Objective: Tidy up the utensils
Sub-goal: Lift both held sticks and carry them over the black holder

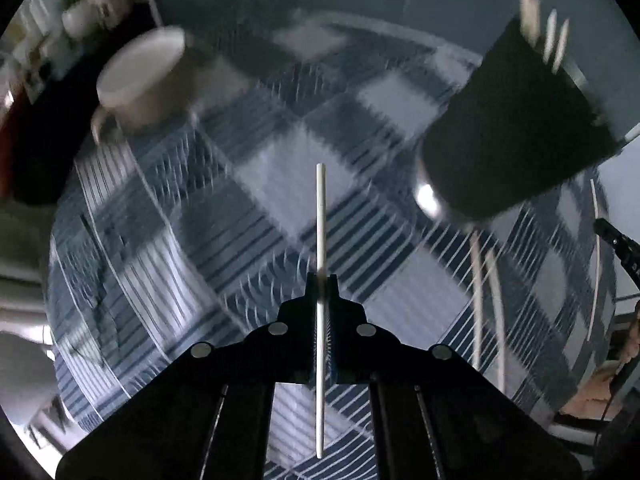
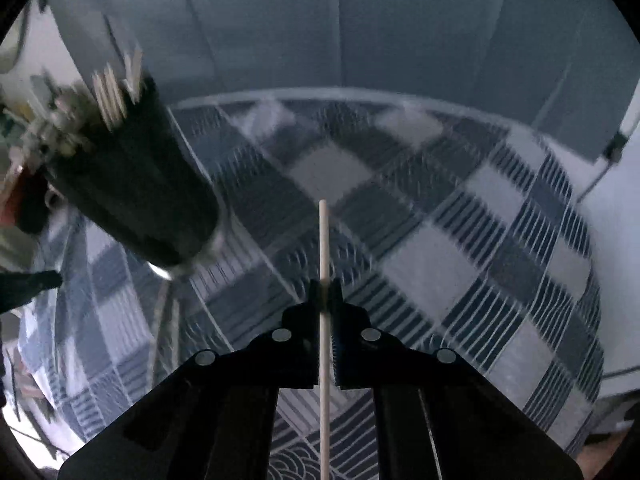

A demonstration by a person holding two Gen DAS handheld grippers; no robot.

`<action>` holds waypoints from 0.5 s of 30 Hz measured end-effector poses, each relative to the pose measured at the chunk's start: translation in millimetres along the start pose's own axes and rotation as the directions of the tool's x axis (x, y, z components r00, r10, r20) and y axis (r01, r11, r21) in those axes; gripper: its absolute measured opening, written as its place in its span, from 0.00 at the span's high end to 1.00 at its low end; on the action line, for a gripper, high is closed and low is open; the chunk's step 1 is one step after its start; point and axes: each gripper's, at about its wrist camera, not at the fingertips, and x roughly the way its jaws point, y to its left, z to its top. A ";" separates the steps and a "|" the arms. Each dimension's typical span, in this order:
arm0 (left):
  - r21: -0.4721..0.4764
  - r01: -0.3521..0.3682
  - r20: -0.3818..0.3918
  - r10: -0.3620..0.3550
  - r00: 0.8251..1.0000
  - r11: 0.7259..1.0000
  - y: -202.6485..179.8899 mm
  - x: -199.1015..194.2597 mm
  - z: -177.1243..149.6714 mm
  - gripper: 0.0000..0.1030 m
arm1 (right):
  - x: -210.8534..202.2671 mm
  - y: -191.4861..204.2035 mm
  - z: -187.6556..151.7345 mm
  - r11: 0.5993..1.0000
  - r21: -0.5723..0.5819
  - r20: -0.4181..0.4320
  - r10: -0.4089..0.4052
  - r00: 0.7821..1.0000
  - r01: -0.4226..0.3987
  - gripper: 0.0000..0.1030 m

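Note:
My left gripper point(image 1: 321, 280) is shut on a thin white chopstick point(image 1: 320, 216) that points forward over the checked tablecloth point(image 1: 224, 220). A black utensil holder point(image 1: 516, 128) with several pale sticks poking out of its top stands ahead to the right. My right gripper point(image 2: 325, 286) is shut on a pale wooden chopstick point(image 2: 323, 236), also pointing forward. The same black holder point(image 2: 132, 200) stands ahead to its left. Two more chopsticks point(image 1: 486, 300) lie on the cloth below the holder. Both views are motion-blurred.
A white mug point(image 1: 148, 76) stands on the cloth at the far left in the left wrist view. The round table's far edge point(image 2: 320, 94) meets a grey wall. The other gripper's dark tip point(image 1: 618, 244) shows at the right edge.

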 end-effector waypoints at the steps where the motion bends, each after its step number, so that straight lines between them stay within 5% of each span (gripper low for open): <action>1: -0.001 0.007 0.018 -0.007 1.000 1.000 1.0 -7.4 6.9 0.95 | -7.3 1.7 5.6 1.000 -0.005 0.022 0.003 1.000 -0.003 0.96; 15: 0.023 0.091 0.294 -0.094 0.951 0.996 -52.2 -111.4 73.7 0.95 | -82.1 50.1 85.3 0.993 -0.109 0.256 0.070 0.964 -0.043 0.96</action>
